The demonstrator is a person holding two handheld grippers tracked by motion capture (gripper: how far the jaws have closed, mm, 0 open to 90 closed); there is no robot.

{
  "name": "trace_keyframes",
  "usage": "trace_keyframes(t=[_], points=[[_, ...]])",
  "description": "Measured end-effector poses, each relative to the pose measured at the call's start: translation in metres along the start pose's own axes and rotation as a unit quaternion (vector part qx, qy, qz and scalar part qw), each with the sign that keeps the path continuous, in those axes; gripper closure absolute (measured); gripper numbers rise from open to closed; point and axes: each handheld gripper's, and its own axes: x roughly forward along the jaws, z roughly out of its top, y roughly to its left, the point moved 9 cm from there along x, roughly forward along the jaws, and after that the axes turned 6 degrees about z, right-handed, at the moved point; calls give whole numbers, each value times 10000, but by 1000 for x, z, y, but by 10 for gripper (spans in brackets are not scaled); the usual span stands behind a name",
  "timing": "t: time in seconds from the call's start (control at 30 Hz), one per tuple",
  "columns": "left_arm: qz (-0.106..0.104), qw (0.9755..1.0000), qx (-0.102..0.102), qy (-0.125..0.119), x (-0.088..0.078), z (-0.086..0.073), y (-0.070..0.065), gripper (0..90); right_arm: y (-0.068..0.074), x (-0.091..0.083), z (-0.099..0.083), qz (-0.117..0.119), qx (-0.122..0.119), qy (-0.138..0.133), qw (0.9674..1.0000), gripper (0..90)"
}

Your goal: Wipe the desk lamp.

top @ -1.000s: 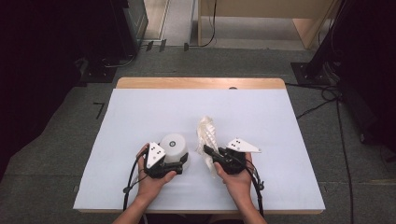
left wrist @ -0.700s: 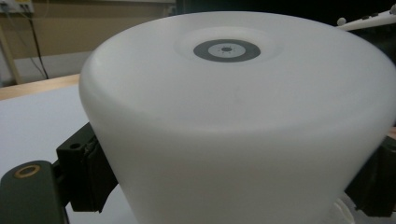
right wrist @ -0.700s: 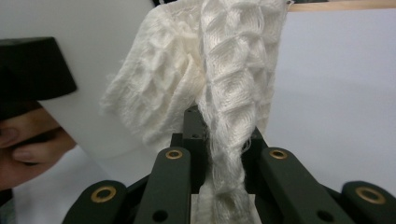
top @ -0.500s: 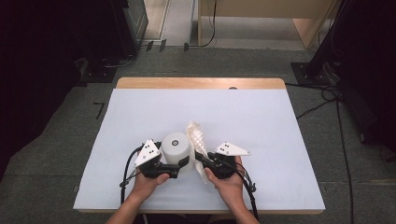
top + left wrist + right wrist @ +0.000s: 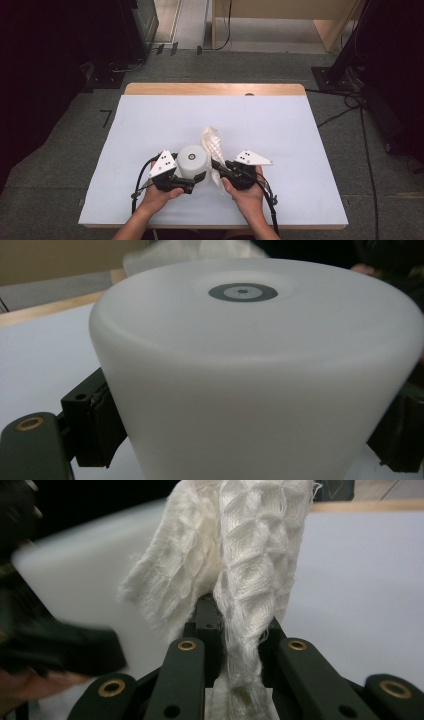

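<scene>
Hands hold both tools near the front edge of the white-covered table (image 5: 300,130), close together at its middle. From the high view, the left gripper (image 5: 196,179) reaches in from the left against a white cup (image 5: 193,159) standing upside down, and the right gripper (image 5: 218,166) carries a white waffle cloth (image 5: 212,142) that stands up just right of the cup. The left gripper view adds what the height hides: the cup (image 5: 250,365) sits between two black jaws, one pressed on each flank, so it is clamped. The right gripper view shows jaws drawn together on a twisted strip of the cloth (image 5: 250,595), its loose end fanning upward, the cup a blur at left. Bare cover lies wide to both sides and toward the wooden far edge (image 5: 215,89).
</scene>
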Motion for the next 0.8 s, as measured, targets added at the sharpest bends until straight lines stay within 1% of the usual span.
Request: trace_keyframes(t=[0.03,0.1,0.13,0.23,0.27,0.3,0.33,0.37,0.43,0.47,0.5,0.53,0.63,0.67,0.7,0.77,0.8], points=[[17,10000,-12,-49,-2,2,2,87,0,3,-4,6,30,75,10000,800],[33,9999,-36,-146,-6,6,5,88,-1,9,-12,7,10,183,9998,799],[41,9998,-80,-179,-7,8,6,88,-1,11,-14,19,22,223,9997,799],[26,9998,-94,-192,-8,7,8,88,1,14,-16,17,-36,277,9996,799],[21,9999,-82,-143,-7,5,8,88,1,14,-16,-2,-46,274,9996,800],[21,9999,-82,-143,-7,5,8,88,1,13,-15,-6,-40,264,9996,800],[62,10000,-15,-31,-3,1,7,88,0,12,-14,-3,-19,232,9997,800],[78,10000,20,28,0,-2,6,88,0,10,-12,1,-23,192,9998,800],[30,9999,48,129,4,-7,2,88,1,6,-7,-28,-14,106,9999,800],[30,9999,48,129,4,-7,2,88,1,6,-7,-28,-14,106,9999,800],[-3,9998,51,197,7,-10,0,88,0,0,1,-52,-24,-24,10000,800],[-22,9995,116,302,11,-15,-4,88,0,-3,4,-58,-25,-79,9999,800],[2,9987,241,438,17,-20,-8,88,0,-11,13,-61,-41,-251,9997,800],[29,9987,258,448,17,-20,-7,88,0,-12,15,-63,-65,-276,9996,800],[66,9987,248,449,17,-20,-6,88,-1,-12,14,-75,-32,-254,9996,799],[82,9991,174,376,15,-15,-2,88,-3,-7,7,-121,-31,-166,9998,800],[73,9994,106,314,12,-12,0,88,-4,-3,2,-129,-41,-100,9999,800]])
